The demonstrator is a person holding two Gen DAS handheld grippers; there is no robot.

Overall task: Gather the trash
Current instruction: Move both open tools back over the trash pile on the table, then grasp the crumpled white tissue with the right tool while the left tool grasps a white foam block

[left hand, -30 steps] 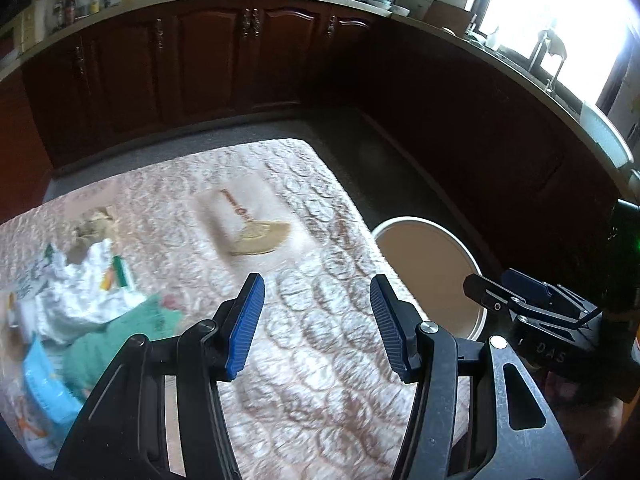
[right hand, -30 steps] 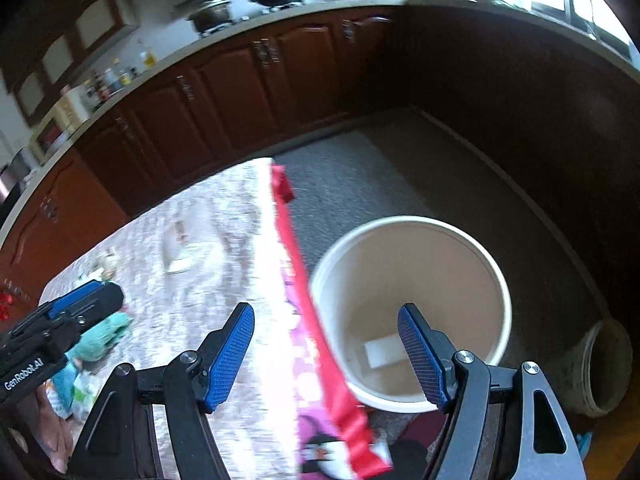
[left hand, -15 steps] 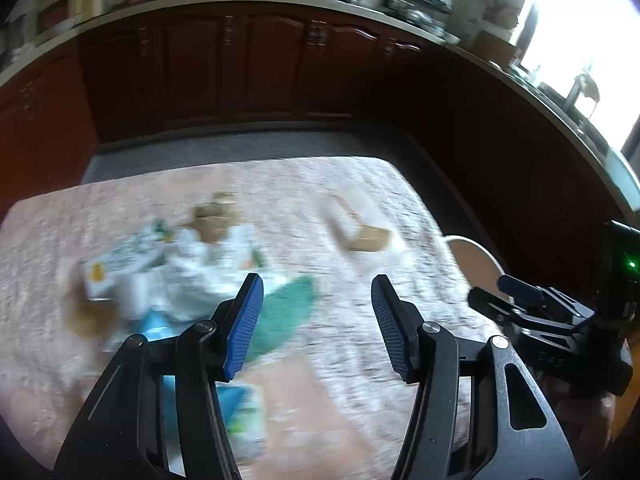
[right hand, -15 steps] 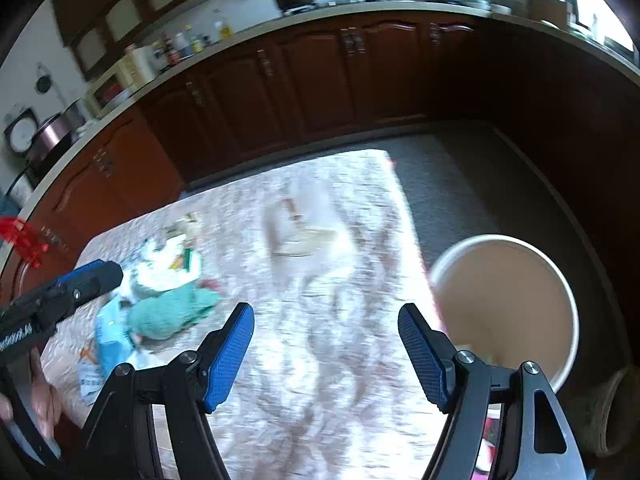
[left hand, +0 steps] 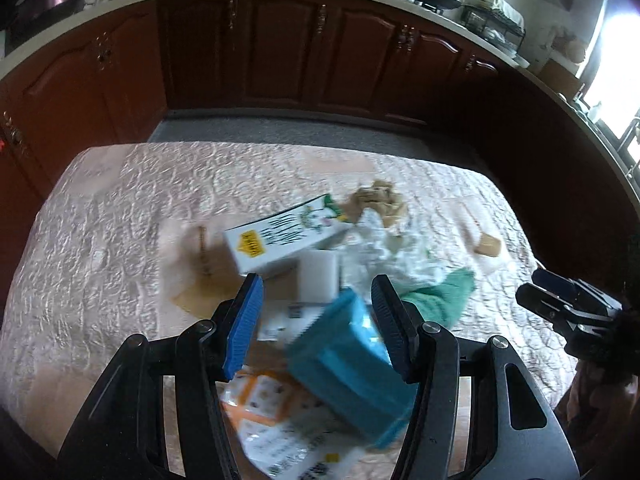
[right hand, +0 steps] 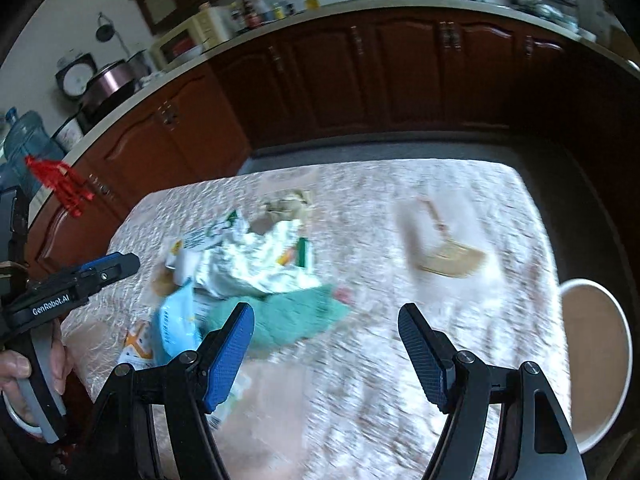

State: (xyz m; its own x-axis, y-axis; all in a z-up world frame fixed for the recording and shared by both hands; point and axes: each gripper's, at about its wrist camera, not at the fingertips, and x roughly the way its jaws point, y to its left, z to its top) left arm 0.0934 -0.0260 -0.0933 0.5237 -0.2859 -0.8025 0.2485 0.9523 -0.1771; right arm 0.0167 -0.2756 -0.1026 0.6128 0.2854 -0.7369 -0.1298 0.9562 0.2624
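A pile of trash lies on the quilted table (left hand: 120, 208): a white and green carton (left hand: 280, 236), crumpled white paper (left hand: 384, 248), a brown paper wad (left hand: 376, 200), a green cloth (left hand: 436, 300), a teal packet (left hand: 344, 364) and an orange-printed wrapper (left hand: 272, 412). My left gripper (left hand: 316, 320) is open, just above the teal packet. My right gripper (right hand: 326, 354) is open and empty over the table, right of the green cloth (right hand: 280, 320). A white bucket (right hand: 596, 364) stands on the floor at the table's right edge.
A tan flat wrapper (right hand: 448, 256) lies apart toward the table's right side, also in the left wrist view (left hand: 486, 246). Dark wooden cabinets (left hand: 280, 52) run along the far wall. Grey floor (right hand: 400, 148) lies beyond the table.
Both grippers have swung left, from the bucket side toward the trash pile. The left gripper now hangs over the teal packet. Both stayed open.
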